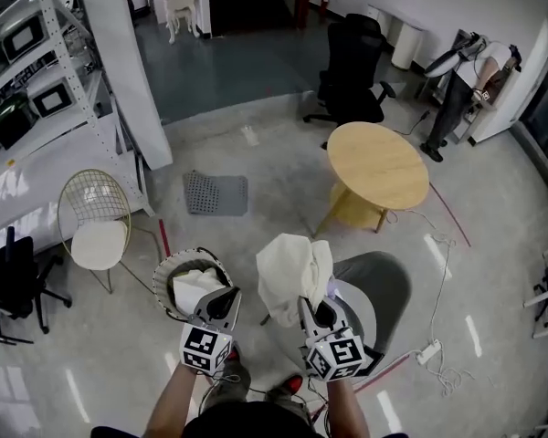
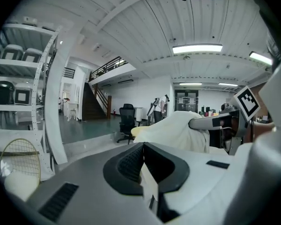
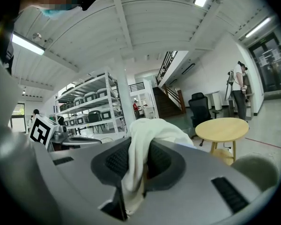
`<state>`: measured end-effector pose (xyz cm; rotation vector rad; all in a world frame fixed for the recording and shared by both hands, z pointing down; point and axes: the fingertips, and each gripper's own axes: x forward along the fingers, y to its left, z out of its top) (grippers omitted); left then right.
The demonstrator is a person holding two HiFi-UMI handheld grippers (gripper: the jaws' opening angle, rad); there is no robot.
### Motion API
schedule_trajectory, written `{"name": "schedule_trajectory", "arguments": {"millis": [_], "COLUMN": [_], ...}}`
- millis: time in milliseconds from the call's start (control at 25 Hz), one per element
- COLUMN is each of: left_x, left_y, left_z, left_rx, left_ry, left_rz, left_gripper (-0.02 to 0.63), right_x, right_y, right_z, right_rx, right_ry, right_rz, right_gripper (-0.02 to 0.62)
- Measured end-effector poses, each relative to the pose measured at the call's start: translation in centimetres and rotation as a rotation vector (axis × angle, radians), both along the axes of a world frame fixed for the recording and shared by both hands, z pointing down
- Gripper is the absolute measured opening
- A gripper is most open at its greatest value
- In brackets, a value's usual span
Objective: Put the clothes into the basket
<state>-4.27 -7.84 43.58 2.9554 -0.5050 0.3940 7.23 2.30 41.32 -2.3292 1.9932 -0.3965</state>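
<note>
A cream cloth (image 1: 290, 270) hangs bunched from my right gripper (image 1: 309, 305), which is shut on it. In the right gripper view the cloth (image 3: 147, 132) drapes over and down between the jaws of the right gripper (image 3: 136, 168). The round wire basket (image 1: 163, 276) stands on the floor just left of it, with a white garment (image 1: 197, 286) inside. My left gripper (image 1: 226, 293) hovers over the basket's right rim, shut with nothing in it; the pads meet in the left gripper view (image 2: 143, 162). From there the held cloth (image 2: 175, 130) shows to the right.
A grey round seat (image 1: 384, 286) sits under and right of the cloth. Behind are a round wooden table (image 1: 377, 164), a black office chair (image 1: 354, 71), a grey mat (image 1: 216, 192), and a wire chair (image 1: 96, 222) beside white shelving (image 1: 36, 89). A cable and power strip (image 1: 429, 352) lie right.
</note>
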Motion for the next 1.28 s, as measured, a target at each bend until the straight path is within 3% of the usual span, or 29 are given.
{"name": "schedule_trajectory", "arguments": {"millis": [760, 1280], "left_x": [-17.2, -23.1], "left_y": [-12.2, -18.1], "left_z": [3.1, 8.3], "left_rx": [-0.03, -0.125], "left_ry": [-0.048, -0.07], "left_rz": [-0.34, -0.482], "left_gripper": [0.008, 0.008], "right_x": [-14.0, -20.4], "right_y": [-17.6, -26.4], "right_z": [3.0, 10.5], "right_rx": [-0.022, -0.155], "right_ry": [-0.021, -0.042], "right_rz": [-0.336, -0.482], "right_gripper": [0.084, 0.085]}}
